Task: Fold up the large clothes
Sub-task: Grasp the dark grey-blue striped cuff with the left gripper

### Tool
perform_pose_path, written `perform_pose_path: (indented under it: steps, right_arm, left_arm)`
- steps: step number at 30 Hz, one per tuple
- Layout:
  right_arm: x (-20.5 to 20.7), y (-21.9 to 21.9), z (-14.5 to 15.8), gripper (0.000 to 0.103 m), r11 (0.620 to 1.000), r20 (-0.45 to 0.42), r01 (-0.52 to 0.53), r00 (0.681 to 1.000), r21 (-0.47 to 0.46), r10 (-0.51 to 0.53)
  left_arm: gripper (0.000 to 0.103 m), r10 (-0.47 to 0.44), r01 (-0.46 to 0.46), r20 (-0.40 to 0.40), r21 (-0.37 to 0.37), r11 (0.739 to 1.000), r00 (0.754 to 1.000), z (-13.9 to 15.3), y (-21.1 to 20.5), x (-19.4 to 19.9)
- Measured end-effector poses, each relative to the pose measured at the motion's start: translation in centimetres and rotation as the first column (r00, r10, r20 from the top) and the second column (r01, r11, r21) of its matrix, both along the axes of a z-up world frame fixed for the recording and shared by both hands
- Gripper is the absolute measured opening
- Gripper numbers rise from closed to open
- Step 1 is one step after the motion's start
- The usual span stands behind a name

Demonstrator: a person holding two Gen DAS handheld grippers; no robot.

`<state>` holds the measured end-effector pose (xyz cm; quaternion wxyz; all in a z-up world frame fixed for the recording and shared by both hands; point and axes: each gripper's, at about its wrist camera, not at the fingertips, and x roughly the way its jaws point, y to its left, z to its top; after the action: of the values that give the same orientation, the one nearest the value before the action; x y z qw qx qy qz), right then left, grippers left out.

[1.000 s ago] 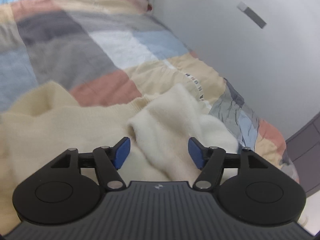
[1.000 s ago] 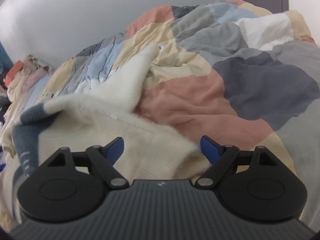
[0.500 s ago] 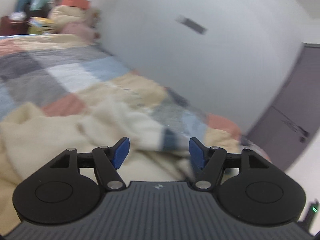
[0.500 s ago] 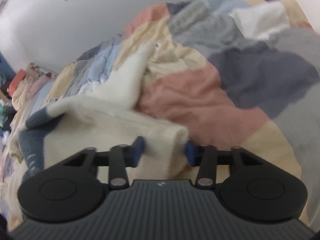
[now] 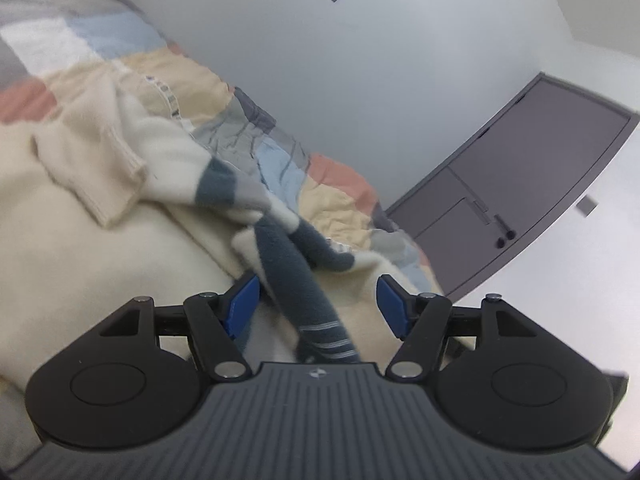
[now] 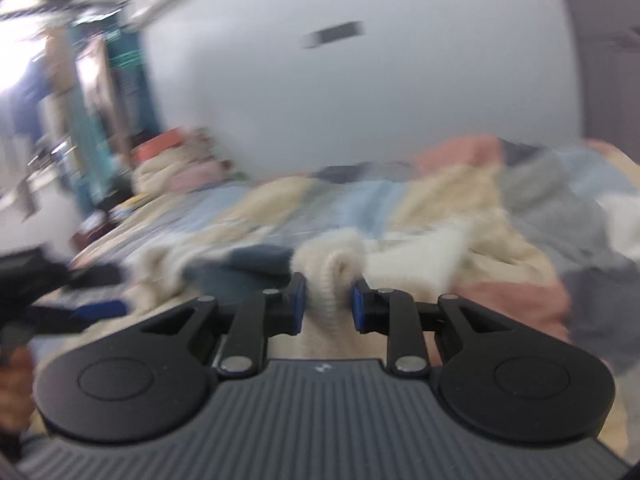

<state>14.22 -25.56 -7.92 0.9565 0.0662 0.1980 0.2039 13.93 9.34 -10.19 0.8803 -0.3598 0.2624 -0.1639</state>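
Observation:
A large cream sweater with dark blue-grey bands lies crumpled on a patchwork quilt. Its dark sleeve, with thin pale stripes, runs between the fingers of my left gripper. That gripper is open and its pads are clear of the cloth. The right wrist view is blurred. There my right gripper has its jaws closing, and a ribbed cream edge of the sweater fills the gap between the pads and bunches up above them.
The bed runs along a pale wall with a grey door at its far end. A heap of clothes lies at the head of the bed. A person's hand shows at the left edge.
My right gripper went from wide open to pinching the ribbed cream edge, then rose and swung toward the wall. My left gripper turned right, and the dark sleeve now lies between its open fingers.

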Motion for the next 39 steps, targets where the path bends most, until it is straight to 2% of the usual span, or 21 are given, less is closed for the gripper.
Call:
perform_pose_path:
  steps: [4,7,10,13,17,19,20,21,22,23,24,26,29,31,33,35,36,38,39]
  right_arm:
    - [-2.7,3.0,0.5,0.024,0.991,0.036,-0.125,0.991,-0.056,0.127]
    - [-4.0,4.6,0.2,0.019,0.978,0.028,-0.193,0.98,-0.084,0.196]
    - [-5.3,6.3,-0.5,0.018,0.958,0.014,-0.244,0.969,-0.148,0.248]
    - [-5.7,7.6,-1.2,0.018,0.938,-0.022,-0.285,0.958,-0.197,0.286]
    - [-5.9,8.0,-1.3,0.018,0.923,-0.034,-0.317,0.948,-0.218,0.318]
    - [-5.9,7.8,-1.2,0.017,0.922,-0.042,-0.327,0.945,-0.208,0.325]
    - [-5.8,7.7,-1.2,0.017,0.923,-0.048,-0.33,0.944,-0.199,0.327]
    - [-5.9,7.5,-1.2,0.017,0.923,-0.051,-0.333,0.943,-0.194,0.329]
    - [-6.0,7.5,-1.3,0.017,0.923,-0.052,-0.335,0.942,-0.19,0.331]
    - [-6.0,7.5,-1.3,0.017,0.923,-0.054,-0.336,0.942,-0.188,0.332]
    - [-6.1,7.6,-1.4,0.017,0.923,-0.056,-0.336,0.942,-0.188,0.332]
    - [-6.1,7.4,-1.5,0.019,0.927,-0.063,-0.331,0.944,-0.178,0.325]
    - [-5.4,6.2,-1.1,0.021,0.928,-0.113,-0.365,0.928,-0.076,0.356]
    - [-4.7,4.5,-0.1,0.025,0.942,-0.113,-0.336,0.935,0.019,0.335]
    - [-4.1,2.7,0.7,0.039,0.944,-0.107,-0.308,0.941,0.117,0.321]
    - [-3.6,0.9,1.1,0.043,0.919,-0.106,-0.315,0.932,0.237,0.347]
    - [-3.4,0.1,1.1,0.054,0.902,-0.105,-0.322,0.925,0.287,0.364]
    - [-2.8,-1.4,0.8,0.07,0.87,-0.116,-0.308,0.919,0.386,0.376]
    - [-2.5,-2.0,0.6,0.07,0.864,-0.121,-0.284,0.924,0.416,0.362]
  left_arm:
    - [0.069,-0.063,0.06,-0.02,-0.14,0.988,0.998,-0.3,1.1,0.7]
    - [0.07,-0.121,0.104,-0.057,-0.246,0.964,0.991,-1.1,1.3,1.2]
    - [0.07,-0.115,0.075,-0.106,-0.324,0.943,0.988,-2.7,1.0,0.8]
    - [0.07,-0.173,0.117,-0.137,-0.341,0.933,0.975,-3.7,0.1,1.4]
    - [0.069,-0.188,0.141,-0.164,-0.266,0.954,0.968,-4.0,-1.8,2.8]
    - [0.068,-0.189,0.135,-0.184,-0.272,0.953,0.965,-4.9,-2.4,3.4]
    - [0.065,-0.194,0.135,-0.195,-0.278,0.951,0.961,-5.4,-2.8,3.8]
    - [0.055,-0.195,0.134,-0.207,-0.276,0.952,0.959,-5.7,-3.1,4.2]
    - [0.04,-0.192,0.129,-0.218,-0.274,0.953,0.957,-6.2,-3.4,4.8]
    - [0.032,-0.185,0.118,-0.222,-0.282,0.952,0.957,-6.6,-3.5,5.0]
    - [0.017,-0.178,0.109,-0.22,-0.295,0.949,0.959,-6.9,-3.5,5.1]
    - [0.014,-0.138,0.076,-0.211,-0.276,0.958,0.968,-6.7,-3.5,5.1]
    - [0.013,-0.109,0.062,-0.183,-0.245,0.968,0.977,-6.1,-3.3,4.4]
    - [0.013,-0.092,0.052,-0.156,-0.245,0.968,0.984,-5.4,-2.9,3.3]
    - [0.013,-0.075,0.041,-0.132,-0.243,0.969,0.988,-5.0,-2.7,1.9]
    - [0.013,-0.054,0.024,-0.122,-0.239,0.971,0.991,-4.7,-2.5,0.5]
    - [0.012,-0.047,0.015,-0.122,-0.25,0.968,0.991,-4.7,-2.4,-0.1]
    - [0.012,-0.025,-0.011,-0.138,-0.252,0.968,0.99,-4.9,-2.3,-1.0]
    - [0.012,-0.012,-0.024,-0.143,-0.246,0.969,0.99,-5.0,-2.2,-1.4]
